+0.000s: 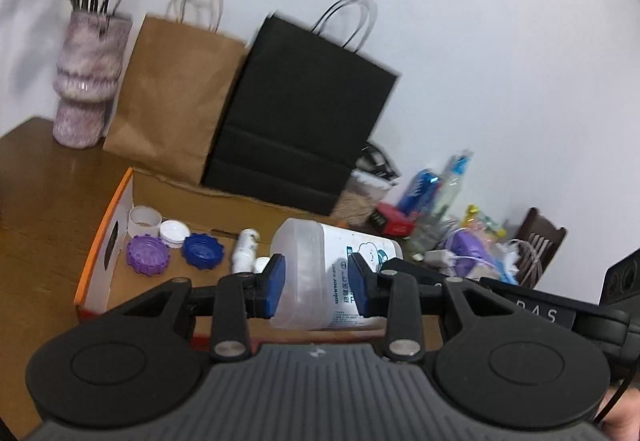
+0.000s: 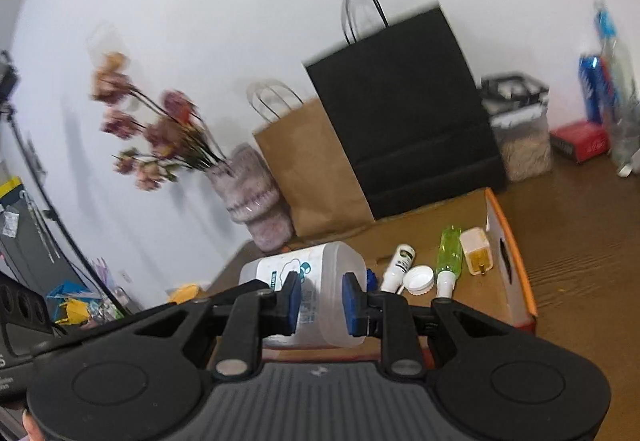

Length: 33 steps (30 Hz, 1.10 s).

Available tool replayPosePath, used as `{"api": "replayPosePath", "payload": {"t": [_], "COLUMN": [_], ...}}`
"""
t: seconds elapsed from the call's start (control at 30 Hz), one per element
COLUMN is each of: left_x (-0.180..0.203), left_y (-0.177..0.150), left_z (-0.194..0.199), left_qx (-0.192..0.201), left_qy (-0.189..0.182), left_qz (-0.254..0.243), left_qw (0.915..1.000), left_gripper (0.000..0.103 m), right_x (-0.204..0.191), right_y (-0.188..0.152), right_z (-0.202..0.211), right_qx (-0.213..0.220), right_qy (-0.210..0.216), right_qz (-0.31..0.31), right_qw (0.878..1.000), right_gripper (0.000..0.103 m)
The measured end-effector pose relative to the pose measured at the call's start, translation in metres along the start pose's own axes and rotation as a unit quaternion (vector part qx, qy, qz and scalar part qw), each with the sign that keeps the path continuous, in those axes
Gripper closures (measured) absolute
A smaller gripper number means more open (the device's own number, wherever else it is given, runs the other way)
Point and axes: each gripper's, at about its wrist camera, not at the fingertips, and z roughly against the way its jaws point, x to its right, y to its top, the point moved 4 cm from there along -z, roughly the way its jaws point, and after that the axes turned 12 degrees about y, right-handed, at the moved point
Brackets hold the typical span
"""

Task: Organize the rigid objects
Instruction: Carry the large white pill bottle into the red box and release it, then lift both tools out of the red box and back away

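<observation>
**poster1:** Both hand-held grippers are clamped on the same thing, a translucent white plastic jug (image 1: 332,273) lying on its side. Left hand-held gripper (image 1: 318,283) has its blue pads pressed on the jug's base end, right hand-held gripper (image 2: 320,303) is pinching the other end. Pads look snug against the plastic in both wrist views.

**poster2:** Where's the jug relative to the cardboard box (image 1: 100,241)?

**poster1:** Held above the near part of the box, over its open tray. Down in the box, at the orange-edged side in the left view: a purple cap (image 1: 149,254), a blue cap (image 1: 202,251), a white cap (image 1: 175,234) and a clear ring (image 1: 144,221). A small white bottle (image 1: 246,251) lies closer to the jug.

**poster2:** And the other end of the box?

**poster1:** Right view shows a green bottle (image 2: 449,253) and a yellowish charger plug (image 2: 476,251) by that box wall. Behind the box, a black paper bag (image 2: 404,113) and a brown paper bag (image 2: 308,169) stand side by side on the wooden tabletop (image 2: 580,261), with a vase of flowers (image 1: 86,81) beyond the brown one. It's all a bit blurry.
</observation>
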Motion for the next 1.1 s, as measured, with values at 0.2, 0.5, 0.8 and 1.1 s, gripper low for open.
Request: {"api": "replayPosePath", "payload": {"t": [0.2,0.5,0.8,1.1], "left_x": [-0.031,-0.051,-0.057,-0.033], "left_y": [0.005,-0.024,-0.021,0.02], "left_z": [-0.076,-0.143,-0.142,-0.053], "left_qx": [-0.092,-0.191,-0.206,-0.095], "left_qy": [0.03,0.062,0.075,0.124], "left_qz": [0.037,0.05,0.071,0.006], "left_qw": [0.9946,0.9784,0.9731,0.9878], "left_gripper": [0.069,0.07,0.063,0.053], "right_x": [0.051,0.103,0.103,0.033], "right_y": [0.014,-0.019,-0.02,0.021], "right_z": [-0.072,-0.127,-0.127,-0.067], "right_qx": [-0.081,-0.163,-0.154,-0.104], "right_qy": [-0.019,-0.081,-0.101,-0.105], "right_qz": [-0.076,-0.139,-0.124,-0.014], "right_qw": [0.994,0.973,0.975,0.989], "right_gripper": [0.081,0.071,0.06,0.06]}}
